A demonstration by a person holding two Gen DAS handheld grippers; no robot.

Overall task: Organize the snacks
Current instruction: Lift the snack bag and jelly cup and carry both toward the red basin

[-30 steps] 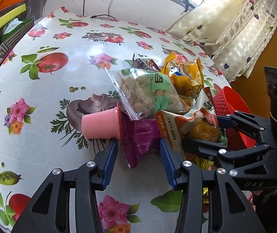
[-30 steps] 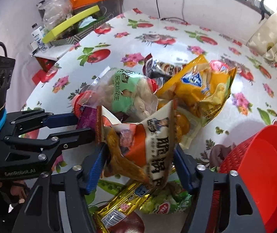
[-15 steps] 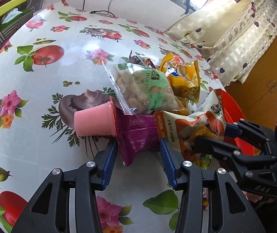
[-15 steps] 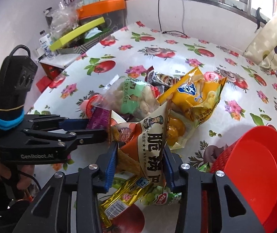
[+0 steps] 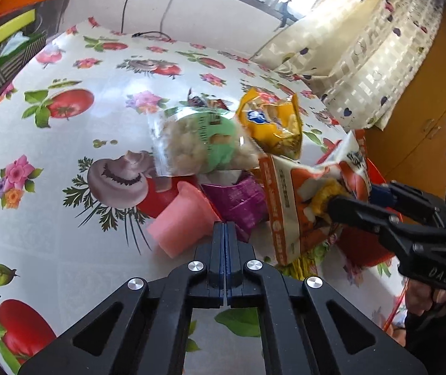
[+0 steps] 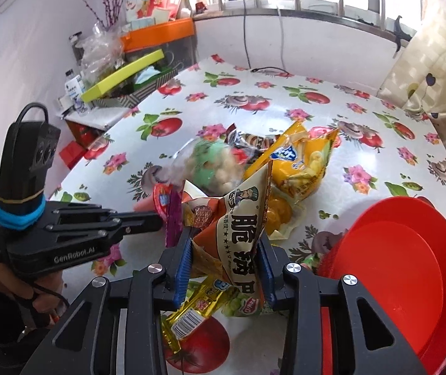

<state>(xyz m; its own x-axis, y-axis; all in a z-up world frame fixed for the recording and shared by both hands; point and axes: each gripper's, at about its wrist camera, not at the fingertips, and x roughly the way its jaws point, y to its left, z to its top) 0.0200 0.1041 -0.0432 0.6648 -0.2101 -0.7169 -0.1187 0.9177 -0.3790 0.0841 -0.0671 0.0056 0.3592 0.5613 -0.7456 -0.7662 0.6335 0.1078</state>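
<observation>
The right hand-held gripper has its blue pads pressed against both sides of an orange-and-white snack bag with bold dark lettering. Its jaws are closing on the crumpled bag, which stands upright between them, lifted above the pile. Under it lie a gold wrapper with a barcode and a green packet on the desk, whose cloth is printed with tomatoes, mushrooms and flowers.

The left hand-held gripper has its jaws fully together. Their tips sit at the edge of a purple foil packet, just beside a pink cup lying on its side; whether the foil is pinched between them cannot be told.

Behind these, a clear bag of pale round puffs with a green label rests on top of the pile. A yellow chip bag lies beyond it, next to a dark wrapper.

A red basket stands on the desk to the right of the pile, near the right hand-held gripper.
</observation>
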